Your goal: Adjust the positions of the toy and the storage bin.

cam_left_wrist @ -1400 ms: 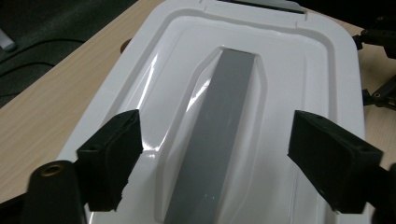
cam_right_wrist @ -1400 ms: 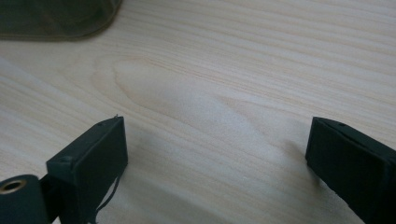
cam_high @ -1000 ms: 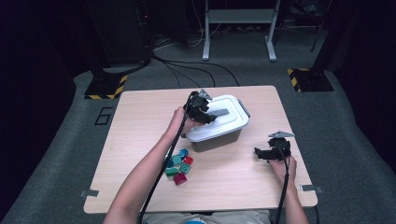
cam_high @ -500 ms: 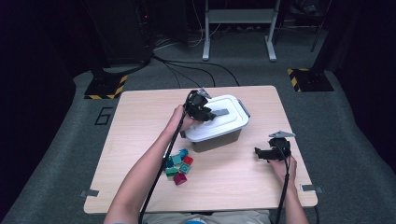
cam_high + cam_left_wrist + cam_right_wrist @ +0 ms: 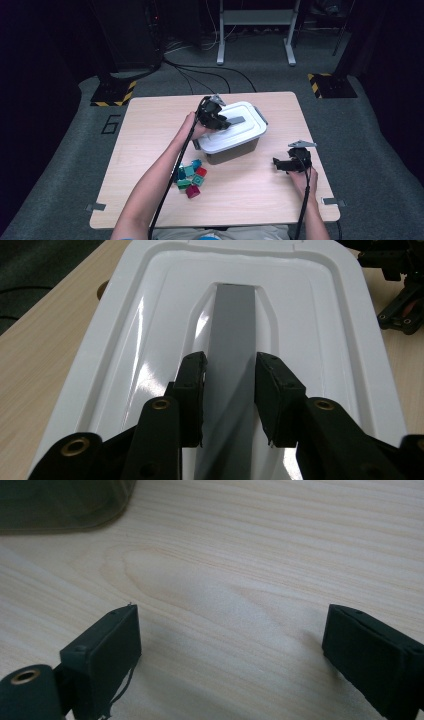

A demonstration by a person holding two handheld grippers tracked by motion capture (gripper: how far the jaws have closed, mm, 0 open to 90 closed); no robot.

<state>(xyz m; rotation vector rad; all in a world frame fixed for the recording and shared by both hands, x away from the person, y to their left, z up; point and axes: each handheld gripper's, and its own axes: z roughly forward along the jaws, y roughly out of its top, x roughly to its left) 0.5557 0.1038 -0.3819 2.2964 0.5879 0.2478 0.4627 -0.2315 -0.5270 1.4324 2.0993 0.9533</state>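
1. Step in hand: the left tool (image 5: 227, 385) has just been closing its jaws on the grey handle (image 5: 232, 335) of the white lid (image 5: 231, 126). In the left gripper view the pads stand against both sides of the handle, so I judge it clenched on the handle.
2. The box (image 5: 230, 150) sits a little past the middle of the table (image 5: 150, 130), lid still on. From the box, the left tool comes in from about 9 o'clock.
3. The right tool (image 5: 276, 163) rests on the table at about 4 o'clock from the box, well apart from it. Its jaws stand wide and released, with bare wood between them in the right gripper view (image 5: 230, 645).
4. Next move, as I judge it: lift the lid straight up by the handle. If the box rises with it, the free right tool may need to steady the box.
5. The blocks (image 5: 190, 177) lie in a loose heap at about 7 o'clock from the box, near it; they likely go in once the lid is off.
6. Count: one box, one lid, one handle, two tools. About six blocks, teal, red, magenta and green; the heap is too tight to count for sure.
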